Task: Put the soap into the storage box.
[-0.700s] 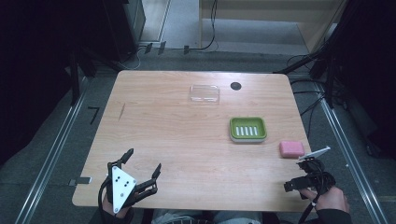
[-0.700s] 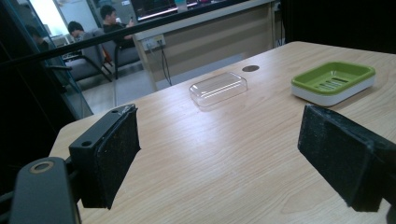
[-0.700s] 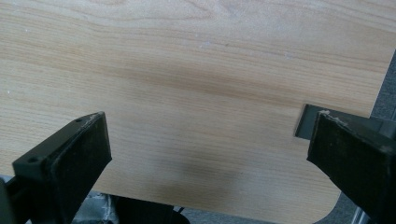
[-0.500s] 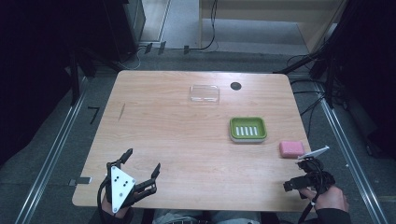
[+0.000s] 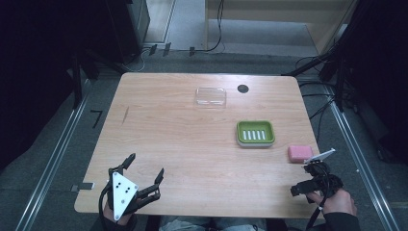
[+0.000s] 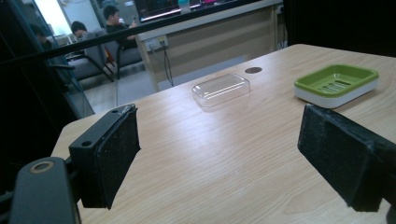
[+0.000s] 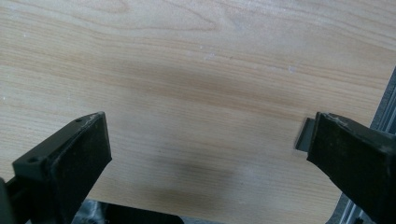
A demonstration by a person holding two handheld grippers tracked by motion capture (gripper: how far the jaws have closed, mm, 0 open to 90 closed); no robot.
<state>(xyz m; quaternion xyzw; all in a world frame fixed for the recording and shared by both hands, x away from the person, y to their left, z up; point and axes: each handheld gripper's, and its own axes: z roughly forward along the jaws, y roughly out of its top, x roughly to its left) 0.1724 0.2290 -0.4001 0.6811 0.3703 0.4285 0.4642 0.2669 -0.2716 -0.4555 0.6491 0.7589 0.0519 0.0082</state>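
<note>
Pink sponge point(image 5: 299, 153) lies flat near the right edge of the table point(image 5: 183, 144), just ahead of your right hand-held gripper point(image 5: 315, 174) and closest to it, so treat it as the thing to pick. Green soap dish point(image 5: 255, 133) sits just beyond and to the left of it, a little apart, slotted floor bare.

Right hand-held gripper: jaws wide apart, nothing between them, tipped down over bare wood near the table's corner in its own view. Left hand-held gripper point(image 5: 144, 179): jaws also spread, empty, parked at the near left, well apart from everything.

To do the reach well, as I judge it:
- Bring the right hand-held gripper forward and slightly inward until the sponge sits centred between the jaws.
- Come in low and level; the sponge is soft, so close across its short sides and stop once it gives a little.
- Lift straight before swinging toward the dish, to clear its raised rim.

Around:
- Clear plastic lid point(image 6: 221, 89) rests at the far middle of the table, beside a dark round hole point(image 5: 243, 88) in the tabletop. Both well out of the path.
- Table edge is close on the right; a nudge outward could push the sponge off.
- Nothing stands between the right hand-held gripper and the sponge.
</note>
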